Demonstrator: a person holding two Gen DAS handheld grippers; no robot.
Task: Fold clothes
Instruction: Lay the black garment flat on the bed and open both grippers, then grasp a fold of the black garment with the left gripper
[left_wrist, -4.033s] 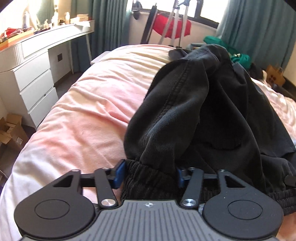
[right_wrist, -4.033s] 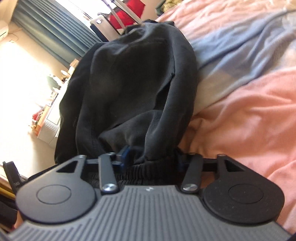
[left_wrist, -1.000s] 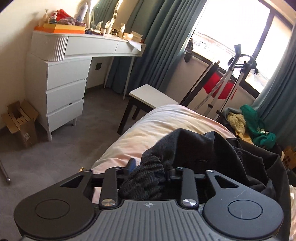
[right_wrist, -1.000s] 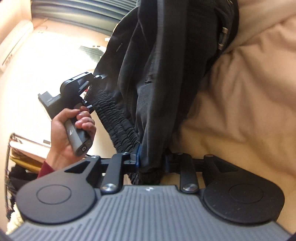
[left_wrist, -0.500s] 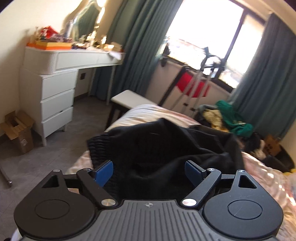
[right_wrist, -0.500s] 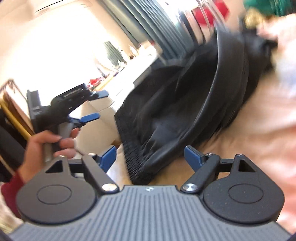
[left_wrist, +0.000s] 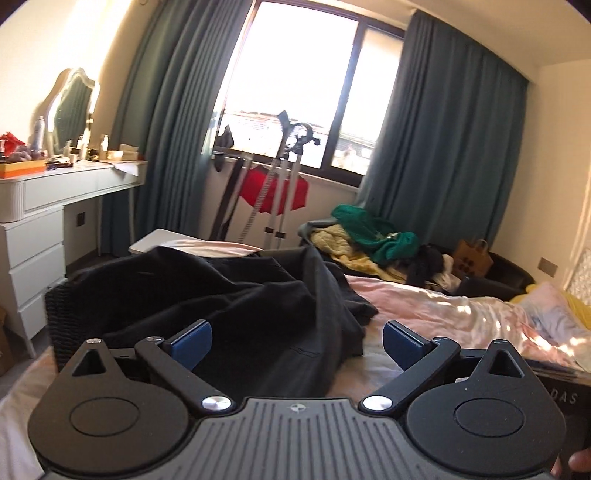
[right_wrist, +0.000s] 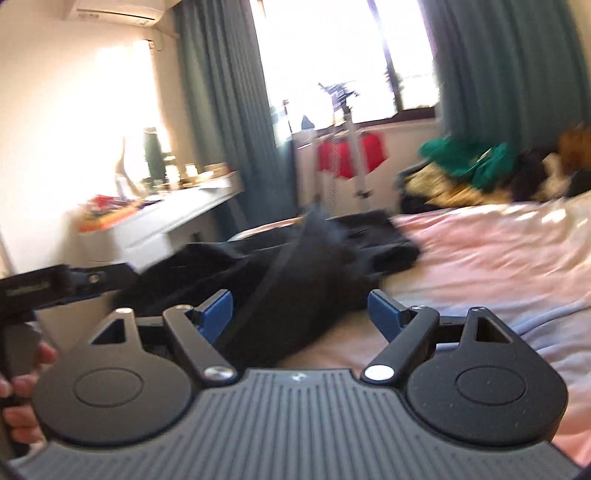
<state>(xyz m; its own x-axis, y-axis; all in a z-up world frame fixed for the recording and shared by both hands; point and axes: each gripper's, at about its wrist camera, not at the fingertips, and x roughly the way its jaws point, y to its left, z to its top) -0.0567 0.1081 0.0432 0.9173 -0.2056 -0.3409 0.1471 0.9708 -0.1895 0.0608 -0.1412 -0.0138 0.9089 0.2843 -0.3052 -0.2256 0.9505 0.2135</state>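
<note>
One bed (left_wrist: 443, 310) carries one black garment (left_wrist: 236, 306), lying rumpled and free across its near end; the step in hand looks like a release between folds; two grippers, left gripper (left_wrist: 297, 341) and right gripper (right_wrist: 299, 312), hover with fingers spread, holding nothing; next, each needs a fresh edge to pinch.

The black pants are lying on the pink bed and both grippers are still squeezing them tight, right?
Not quite. The black pants do lie on the pink bed, but neither gripper squeezes them. The left wrist view shows the left gripper open, and the right wrist view shows the right gripper open too, with the cloth loose between the fingers.
</note>
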